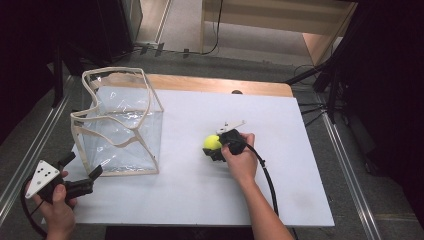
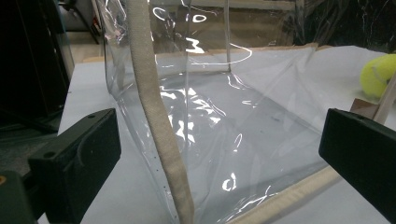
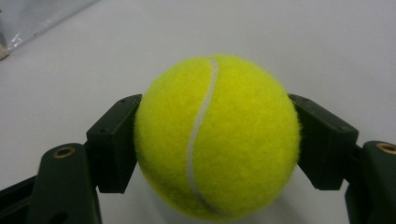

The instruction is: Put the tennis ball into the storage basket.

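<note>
Right gripper (image 3: pixel 215 140) clamps our tennis ball (image 3: pixel 217 135) near the table's (image 1: pixel 200 200) centre, jaws pressed to its sides — felt could slip out if we lift fast. Our right hand (image 1: pixel 241 161) reaches in low. Left gripper (image 1: pixel 82 175) waits open at the near-left corner, facing the clear bag (image 1: pixel 120 125).

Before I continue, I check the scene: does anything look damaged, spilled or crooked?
Nothing is spilled or damaged. The clear bag stands open but leans, its rim wavy. The right gripper is shut on the tennis ball.
</note>
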`<state>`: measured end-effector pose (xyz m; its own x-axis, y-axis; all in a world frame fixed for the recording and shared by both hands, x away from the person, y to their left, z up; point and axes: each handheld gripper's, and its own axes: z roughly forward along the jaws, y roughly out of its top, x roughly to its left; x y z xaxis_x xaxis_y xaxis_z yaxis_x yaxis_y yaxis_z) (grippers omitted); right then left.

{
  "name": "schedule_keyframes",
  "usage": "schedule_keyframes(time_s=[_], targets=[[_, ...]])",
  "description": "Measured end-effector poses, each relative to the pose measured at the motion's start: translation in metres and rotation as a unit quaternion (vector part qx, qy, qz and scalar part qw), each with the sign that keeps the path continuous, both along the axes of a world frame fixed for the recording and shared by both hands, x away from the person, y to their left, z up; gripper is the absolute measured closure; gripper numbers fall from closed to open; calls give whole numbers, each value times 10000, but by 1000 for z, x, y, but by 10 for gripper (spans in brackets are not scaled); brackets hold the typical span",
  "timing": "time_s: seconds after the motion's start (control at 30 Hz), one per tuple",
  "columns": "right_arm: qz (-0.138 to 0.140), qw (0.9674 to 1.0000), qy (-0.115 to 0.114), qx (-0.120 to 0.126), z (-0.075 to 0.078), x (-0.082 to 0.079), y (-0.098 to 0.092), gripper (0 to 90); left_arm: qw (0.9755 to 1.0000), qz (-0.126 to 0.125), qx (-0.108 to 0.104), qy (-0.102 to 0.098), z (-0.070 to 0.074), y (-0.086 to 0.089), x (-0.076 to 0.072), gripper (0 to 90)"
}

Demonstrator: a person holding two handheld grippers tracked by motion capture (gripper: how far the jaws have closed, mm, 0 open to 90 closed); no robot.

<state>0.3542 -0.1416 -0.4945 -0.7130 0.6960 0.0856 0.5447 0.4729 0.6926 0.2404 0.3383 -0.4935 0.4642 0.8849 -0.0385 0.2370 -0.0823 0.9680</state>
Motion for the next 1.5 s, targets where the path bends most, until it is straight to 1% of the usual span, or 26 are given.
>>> schedule_keyframes(time_s=[0.2, 0.3, 0.37, 0.4, 0.43, 0.5, 0.67, 0.7, 0.8, 0.9, 1.0, 1.2, 1.27, 1.37, 1.5], targets=[[106, 9999, -67, -33, 6, -1, 9, 234, 10000, -7, -6, 2, 0, 0, 0, 0], [190, 9998, -101, -20, 9, 0, 17, 234, 10000, -19, -20, 3, 0, 0, 0, 0], [169, 9998, -98, -14, 9, 0, 19, 234, 10000, -19, -19, 3, 0, 0, 0, 0], [218, 9997, -122, -14, 10, 1, 21, 234, 10000, -17, -23, 5, 0, 0, 0, 0], [224, 9997, -94, 5, 10, 1, 23, 234, 10000, -19, -18, 7, 0, 0, 0, 0], [247, 9996, -117, -2, 10, 2, 29, 234, 10000, -24, -24, 7, 0, 0, 0, 0], [334, 9993, -136, 22, 11, 3, 36, 234, 10000, -22, -44, 2, 0, 0, 0, 0], [341, 9993, -142, 23, 12, 3, 40, 234, 10000, -17, -50, 3, 0, 0, 0, 0], [346, 9993, -145, 15, 12, 4, 44, 234, 10000, -26, -63, -4, 0, 0, 0, 0], [422, 9989, -182, 23, 13, 5, 52, 235, 10000, -29, -62, -9, 0, 1, 0, 0], [442, 9989, -165, 32, 14, 6, 56, 235, 10000, -15, -70, -9, 0, 1, 0, 0], [590, 9981, -178, 52, 19, 8, 74, 236, 10000, -9, -69, -5, 0, 1, 0, 0], [627, 9978, -199, 57, 20, 9, 76, 236, 10000, -12, -79, -20, 0, 1, 0, 0], [724, 9971, -243, 55, 23, 10, 86, 236, 10000, -19, -74, -23, 0, 2, 0, 0], [773, 9967, -250, 77, 25, 10, 92, 236, 10000, -22, -75, -22, 0, 2, 0, 0]])
